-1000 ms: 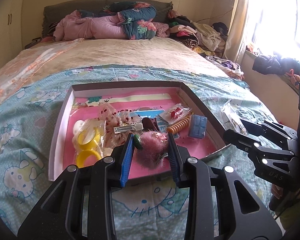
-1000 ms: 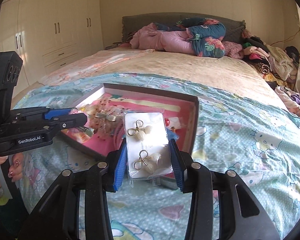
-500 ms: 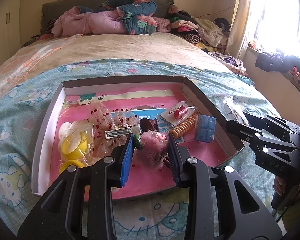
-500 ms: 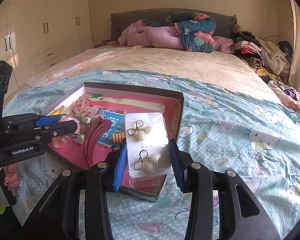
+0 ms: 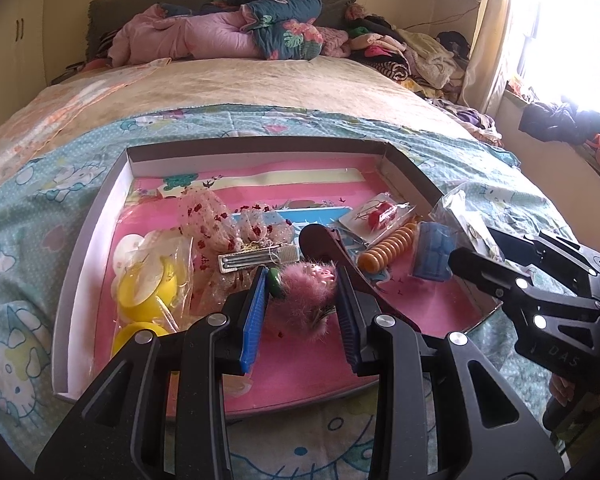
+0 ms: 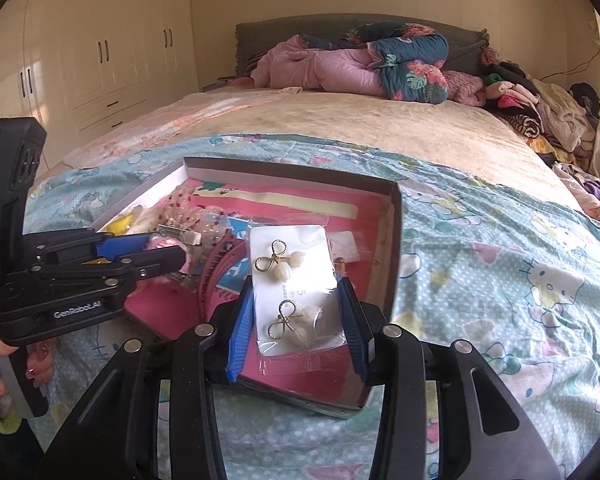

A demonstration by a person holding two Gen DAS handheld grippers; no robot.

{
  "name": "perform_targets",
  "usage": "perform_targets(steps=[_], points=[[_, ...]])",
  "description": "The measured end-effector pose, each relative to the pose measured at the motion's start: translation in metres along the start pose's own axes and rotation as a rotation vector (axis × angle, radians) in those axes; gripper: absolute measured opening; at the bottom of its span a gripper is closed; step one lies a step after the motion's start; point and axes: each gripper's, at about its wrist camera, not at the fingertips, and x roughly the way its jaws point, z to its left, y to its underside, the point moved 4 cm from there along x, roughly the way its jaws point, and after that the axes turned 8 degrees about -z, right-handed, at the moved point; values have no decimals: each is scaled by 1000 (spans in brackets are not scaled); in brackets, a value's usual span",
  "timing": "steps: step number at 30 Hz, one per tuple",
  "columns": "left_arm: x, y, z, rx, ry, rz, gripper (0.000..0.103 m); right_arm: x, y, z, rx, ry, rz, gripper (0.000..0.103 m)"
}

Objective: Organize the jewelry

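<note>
Right gripper point(image 6: 296, 316) clamped on white earring card in clear sleeve point(image 6: 296, 292), long axis along fingers, hanging above near corner of pink-lined shallow box point(image 6: 394, 240). Left gripper point(image 5: 302, 308) clamped on fluffy pink hair clip point(image 5: 306, 292), over box middle.

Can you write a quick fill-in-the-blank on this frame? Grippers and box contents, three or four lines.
1. The left gripper is closed on a fluffy ____ hair clip.
2. The right gripper holds a white card carrying two ____ in a clear bag.
3. The box lies on a bedsheet printed with cartoon ____.
4. Near the box's right wall lies an ____ spiral hair tie.

Missing words: pink; earrings; cats; orange
</note>
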Motion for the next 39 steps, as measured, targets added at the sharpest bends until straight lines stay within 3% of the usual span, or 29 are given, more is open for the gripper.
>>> perform_targets(steps=[17,23,39], points=[[4,2,9,-4,-14,7,25,15,13,26,-42,-54,58,41],[3,3,8,-6,-10,10,27,6,13,24,-33,-43,51,49],[-36,-7,3,1,-25,-38,63,-44,9,12,8,12,-17,76]])
